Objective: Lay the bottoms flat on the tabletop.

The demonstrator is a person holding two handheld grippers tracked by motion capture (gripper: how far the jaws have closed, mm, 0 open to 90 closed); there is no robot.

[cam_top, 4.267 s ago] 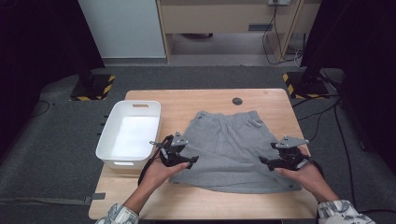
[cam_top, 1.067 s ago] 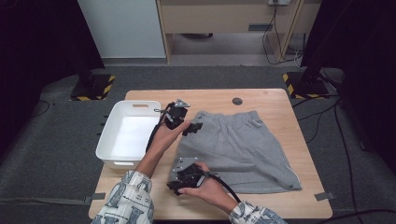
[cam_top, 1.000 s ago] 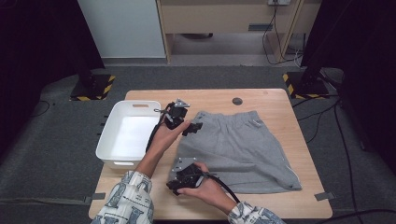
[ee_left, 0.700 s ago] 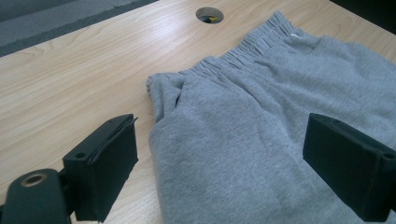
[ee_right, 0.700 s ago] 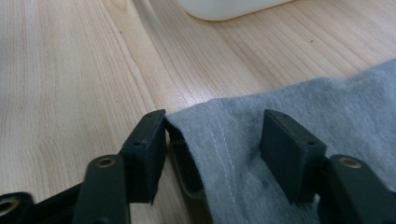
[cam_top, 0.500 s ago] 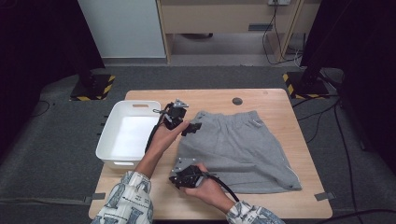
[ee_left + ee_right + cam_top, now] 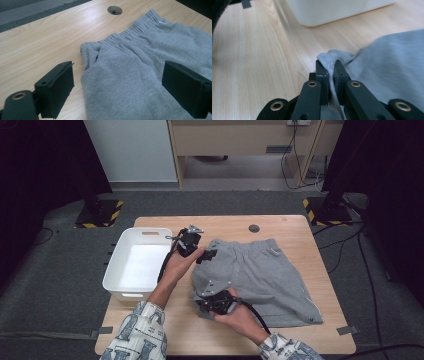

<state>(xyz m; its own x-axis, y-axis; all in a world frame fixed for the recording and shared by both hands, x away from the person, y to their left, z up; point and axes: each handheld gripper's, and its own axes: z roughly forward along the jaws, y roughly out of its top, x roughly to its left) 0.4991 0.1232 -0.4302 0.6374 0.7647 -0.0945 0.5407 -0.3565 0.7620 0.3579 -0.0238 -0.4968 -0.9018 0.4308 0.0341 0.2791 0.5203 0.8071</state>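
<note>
The grey shorts [image 7: 260, 272] lie flat on the right half of the wooden table [image 7: 300, 227], and the right gripper [image 7: 216, 301] has just been closing, its jaws now pinched on the near left hem corner, while the left gripper [image 7: 206, 255] hovers wide open over the waistband corner. To fold well, that hand should likely clamp its corner firmly too, then both lift together, keeping the edge taut. A white bin [image 7: 137, 262] sits at the left; grey carpet [image 7: 60, 270] surrounds the table.
</note>
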